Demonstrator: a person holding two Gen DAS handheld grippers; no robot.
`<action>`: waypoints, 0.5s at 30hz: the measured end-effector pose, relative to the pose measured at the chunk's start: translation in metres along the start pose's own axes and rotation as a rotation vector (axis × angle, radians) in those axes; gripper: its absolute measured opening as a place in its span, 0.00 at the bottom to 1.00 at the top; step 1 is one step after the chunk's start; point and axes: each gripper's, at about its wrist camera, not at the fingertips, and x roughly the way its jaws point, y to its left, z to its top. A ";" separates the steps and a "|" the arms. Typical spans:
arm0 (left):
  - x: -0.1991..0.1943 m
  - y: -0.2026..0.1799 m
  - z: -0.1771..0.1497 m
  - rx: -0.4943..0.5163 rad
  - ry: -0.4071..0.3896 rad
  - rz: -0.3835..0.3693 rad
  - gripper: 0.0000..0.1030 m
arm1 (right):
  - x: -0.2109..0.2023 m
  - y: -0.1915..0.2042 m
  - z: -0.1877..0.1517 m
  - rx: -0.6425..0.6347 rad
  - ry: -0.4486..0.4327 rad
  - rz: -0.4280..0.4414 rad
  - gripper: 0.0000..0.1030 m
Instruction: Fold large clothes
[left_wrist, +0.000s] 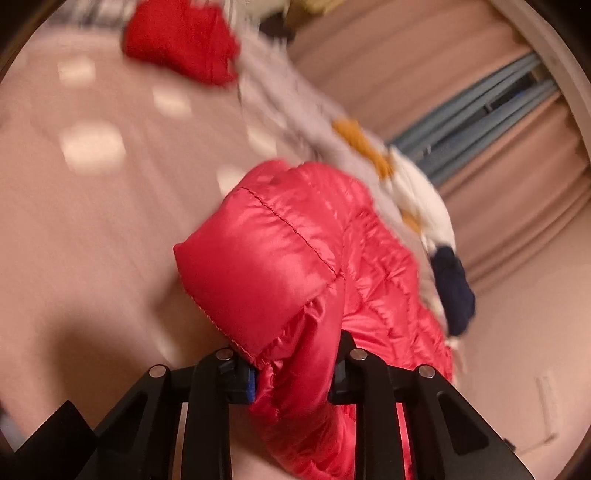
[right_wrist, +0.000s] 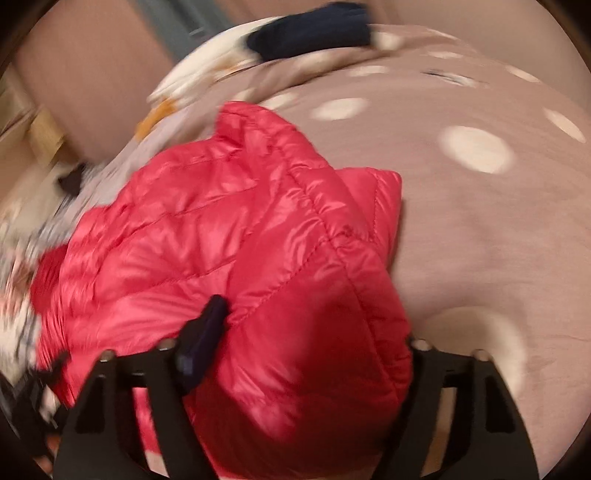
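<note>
Left wrist: left gripper (left_wrist: 291, 373) pinches red jacket (left_wrist: 295, 251) over pink dotted bedspread (left_wrist: 92, 206); curtains (left_wrist: 406, 55) behind.

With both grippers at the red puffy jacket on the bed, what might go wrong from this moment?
1. The red jacket is shiny and slippery; the left gripper pinches only a thin bunched edge, so it may slide out.
2. The right gripper straddles a thick puffy part, and only one of its fingers shows, so the hold may be uneven.
3. Other clothes lie right behind the jacket and might be dragged along.
</note>
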 end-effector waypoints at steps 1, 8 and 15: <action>-0.010 -0.005 0.007 0.060 -0.054 0.032 0.23 | 0.004 0.013 -0.004 -0.047 0.005 0.014 0.62; -0.039 -0.037 0.015 0.197 -0.086 -0.227 0.22 | 0.025 0.061 -0.024 -0.190 0.020 -0.070 0.61; 0.003 -0.119 -0.032 0.367 0.222 -0.552 0.27 | 0.019 0.021 -0.022 -0.062 0.082 0.063 0.59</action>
